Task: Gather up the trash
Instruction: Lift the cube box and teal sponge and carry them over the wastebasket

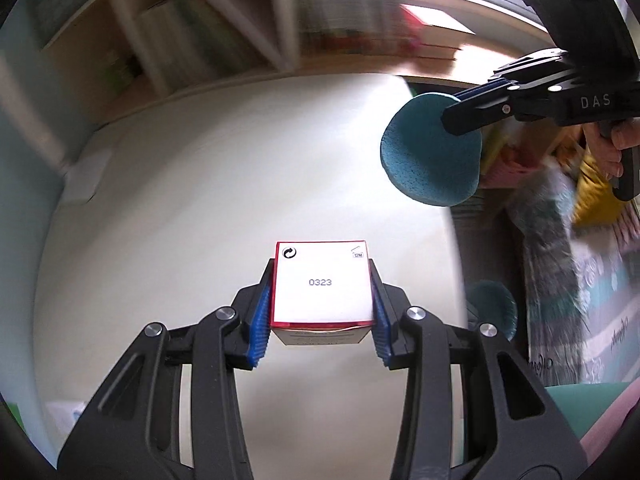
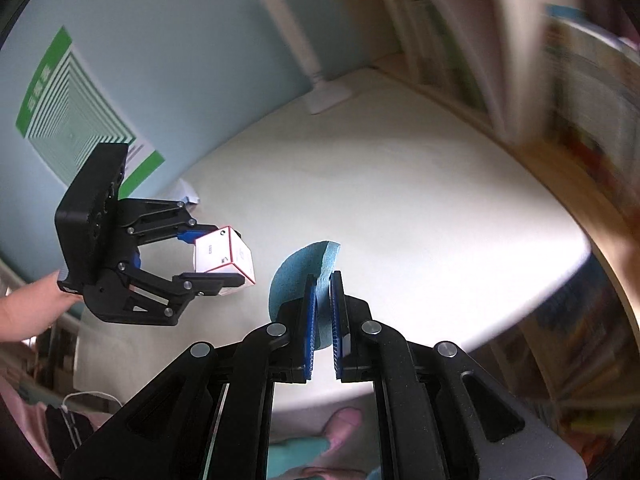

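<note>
The left tongs (image 1: pixel 320 312) squeeze a small white box (image 1: pixel 321 282), and the right tongs (image 2: pixel 323 312) pinch a round blue sponge (image 2: pixel 298 272). Both are held up over the white surface (image 2: pixel 400 208). The carrying step seems on; next they need a trash bin, and none shows here.

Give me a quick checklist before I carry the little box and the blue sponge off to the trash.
1. Left gripper clamped on the red-edged white box: ok.
2. Box sits square between the jaws: ok.
3. Right gripper shut on the round blue sponge: ok.
4. Sponge grip depth: ok, though much of it hangs outside the jaws.
5. Both items lifted off the white table: ok.
6. Trash bin in sight: not ok, none visible.
</note>
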{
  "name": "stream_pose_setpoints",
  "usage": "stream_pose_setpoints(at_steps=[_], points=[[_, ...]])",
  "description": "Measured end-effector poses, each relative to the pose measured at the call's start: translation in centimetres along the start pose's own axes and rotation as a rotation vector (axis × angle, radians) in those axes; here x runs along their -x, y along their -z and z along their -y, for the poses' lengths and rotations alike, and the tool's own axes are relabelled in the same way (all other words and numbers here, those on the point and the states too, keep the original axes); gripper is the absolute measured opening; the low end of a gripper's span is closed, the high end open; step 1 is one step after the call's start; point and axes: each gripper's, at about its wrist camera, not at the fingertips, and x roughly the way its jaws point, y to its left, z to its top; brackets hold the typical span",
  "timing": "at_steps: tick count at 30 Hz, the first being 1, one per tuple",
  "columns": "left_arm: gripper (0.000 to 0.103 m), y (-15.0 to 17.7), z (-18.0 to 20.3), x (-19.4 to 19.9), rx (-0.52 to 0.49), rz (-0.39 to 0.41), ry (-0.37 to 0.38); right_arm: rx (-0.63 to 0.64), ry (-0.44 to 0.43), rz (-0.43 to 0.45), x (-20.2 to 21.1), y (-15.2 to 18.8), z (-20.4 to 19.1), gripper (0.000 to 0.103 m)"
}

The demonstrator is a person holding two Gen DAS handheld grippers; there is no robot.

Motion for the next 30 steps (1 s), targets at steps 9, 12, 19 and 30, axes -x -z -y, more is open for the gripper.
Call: stream_pose_setpoints(at_steps=[9,12,19,30], points=[[0.039,-3.0,12.6,-1.4,-0.193,-0.007,0.115,-0.164,0.111,0.073,10.3,10.4,5.1,0.008],[0.039,-3.6,15.8,-2.2,-0.240,-0.014,0.146,-0.220,0.140,0.092,12.8,13.7,6.0,0.008],[0.039,-4.0,24.5,-4.1,-0.365,-0.053,0.240,-0.359,0.200,0.119,17.4,22.2,7.8,0.008],[0.039,-1.7,35.4,-7.8,-0.532,-0.165,0.349,-0.573,0.246,0.125,20.4,34.3,9.0,0.008]])
